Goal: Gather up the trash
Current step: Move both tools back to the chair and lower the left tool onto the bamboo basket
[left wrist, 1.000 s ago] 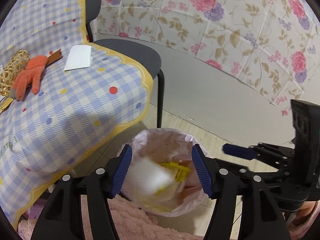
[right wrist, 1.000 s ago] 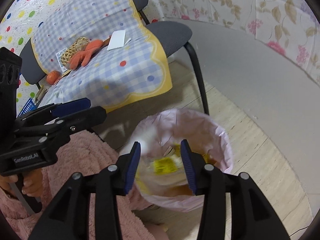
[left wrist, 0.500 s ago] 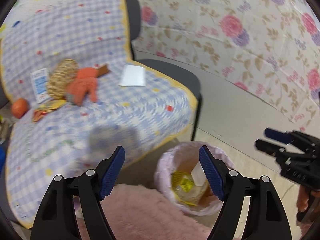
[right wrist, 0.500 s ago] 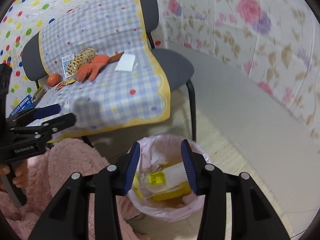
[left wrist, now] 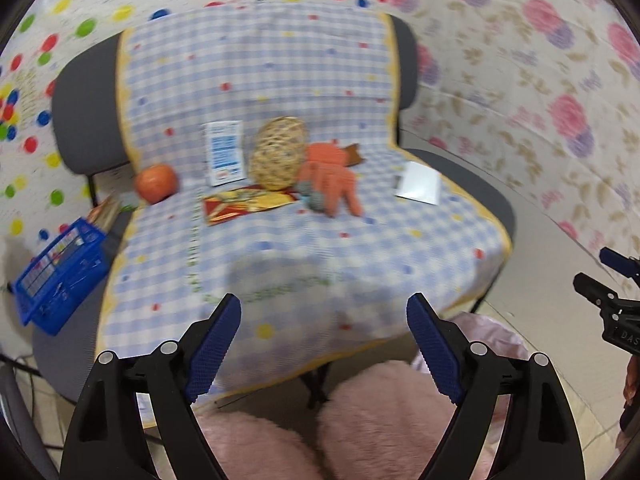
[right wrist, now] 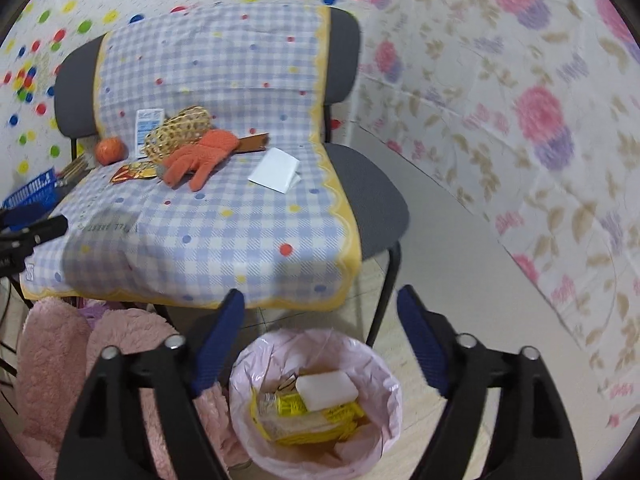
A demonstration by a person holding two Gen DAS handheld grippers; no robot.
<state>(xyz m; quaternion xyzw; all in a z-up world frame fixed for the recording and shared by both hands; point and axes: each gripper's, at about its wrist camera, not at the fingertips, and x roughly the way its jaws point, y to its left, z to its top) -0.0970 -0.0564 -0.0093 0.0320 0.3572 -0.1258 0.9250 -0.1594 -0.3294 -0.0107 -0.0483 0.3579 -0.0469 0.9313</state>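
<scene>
Both grippers are empty with jaws opening. The left gripper [left wrist: 324, 344] has its blue pads spread wide over the front edge of the checked cloth [left wrist: 304, 248], nothing between them. The right gripper [right wrist: 320, 344] stands likewise spread above the waste bin [right wrist: 384, 364], nothing between its pads. The bin, lined with a pink bag, sits on the floor just in front of the right-hand chair [right wrist: 368, 200]. Inside it lie a white rectangular block [right wrist: 326, 390], yellow wrappers [right wrist: 296, 404] and other packaging too jumbled to identify. The cloth drapes over two grey chairs set side by side. On it, toward the back, rest a woven straw ball [left wrist: 278, 156] with an orange glove [left wrist: 330, 176] lying against it, a white and blue packet [left wrist: 224, 152] just to its left, a red and yellow wrapper [left wrist: 248, 206] flat in front of it, and an orange fruit [left wrist: 156, 182] at the cloth's left edge. A folded white paper [right wrist: 276, 170] lies apart on the right side of the cloth. A brown strip [right wrist: 252, 142] shows behind the glove. A blue basket [left wrist: 60, 272] sits on the left chair beyond the cloth. Pink fleece-clad knees [left wrist: 360, 420] fill the lower edge of the left view.
</scene>
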